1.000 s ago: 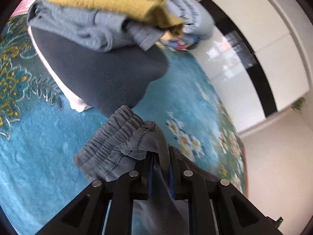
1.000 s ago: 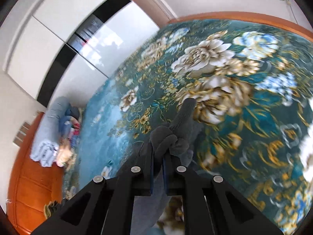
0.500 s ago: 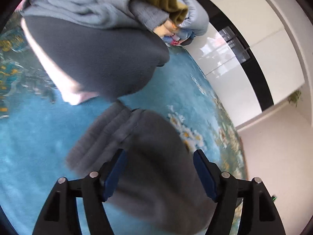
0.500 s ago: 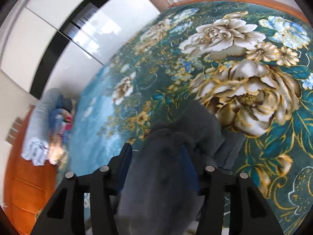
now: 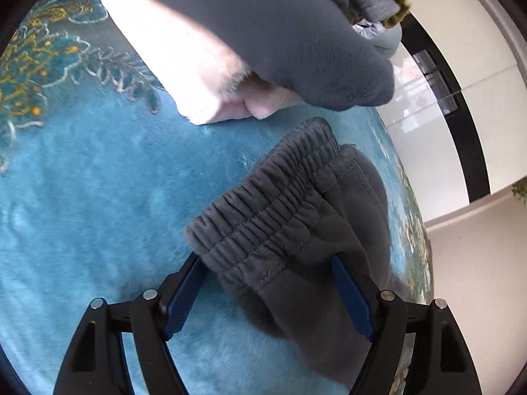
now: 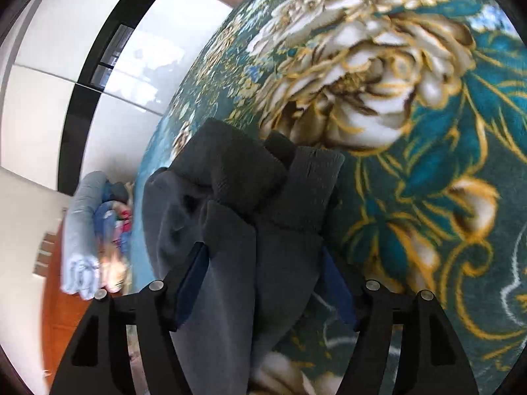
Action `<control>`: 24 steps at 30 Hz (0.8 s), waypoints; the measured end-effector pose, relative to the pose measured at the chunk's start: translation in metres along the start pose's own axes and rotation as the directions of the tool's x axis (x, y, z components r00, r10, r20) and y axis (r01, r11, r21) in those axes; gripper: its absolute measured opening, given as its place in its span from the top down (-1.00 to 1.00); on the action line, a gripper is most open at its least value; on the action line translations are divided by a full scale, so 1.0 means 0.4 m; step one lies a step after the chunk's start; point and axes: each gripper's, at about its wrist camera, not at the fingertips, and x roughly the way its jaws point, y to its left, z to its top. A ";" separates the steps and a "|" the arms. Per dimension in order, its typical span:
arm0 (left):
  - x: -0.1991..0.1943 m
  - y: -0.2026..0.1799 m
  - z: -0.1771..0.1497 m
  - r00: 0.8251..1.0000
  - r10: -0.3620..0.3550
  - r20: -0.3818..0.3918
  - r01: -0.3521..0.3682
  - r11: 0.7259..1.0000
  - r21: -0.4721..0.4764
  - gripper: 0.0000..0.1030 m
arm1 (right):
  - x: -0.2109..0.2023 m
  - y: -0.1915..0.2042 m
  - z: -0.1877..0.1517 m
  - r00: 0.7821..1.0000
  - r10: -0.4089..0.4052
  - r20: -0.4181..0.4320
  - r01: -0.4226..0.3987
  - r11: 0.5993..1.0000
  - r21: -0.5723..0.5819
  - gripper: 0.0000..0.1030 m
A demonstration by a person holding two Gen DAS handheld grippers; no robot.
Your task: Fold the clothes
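**Grey sweatpants loose between both sets of open jaws**

Left wrist view: the grey sweatpants (image 5: 296, 230) lie on the teal floral blanket (image 5: 82, 197), elastic waistband nearest the lens. The left gripper (image 5: 268, 293) stands with jaws spread wide on either side of the cloth, not pinching it. The trouser fabric runs out of frame at the bottom. Above, a pile of folded clothes (image 5: 280, 33) is cut off by the top edge; a dark grey layer sits on a pale pink one.

Right wrist view: the right gripper (image 6: 263, 283) also has its jaws apart, the bunched leg cuffs (image 6: 263, 184) lying between them. White wardrobe doors (image 6: 42, 75) with a black strip stand behind. A blurred bundle of light blue bedding (image 6: 82, 240) lies by the orange wooden headboard.
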 end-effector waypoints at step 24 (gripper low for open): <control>-0.167 0.138 -0.015 0.981 -0.069 -0.184 0.068 0.998 -0.009 0.28 | -0.302 -0.245 -0.203 0.999 0.050 0.004 -0.050 0.999 0.019 0.69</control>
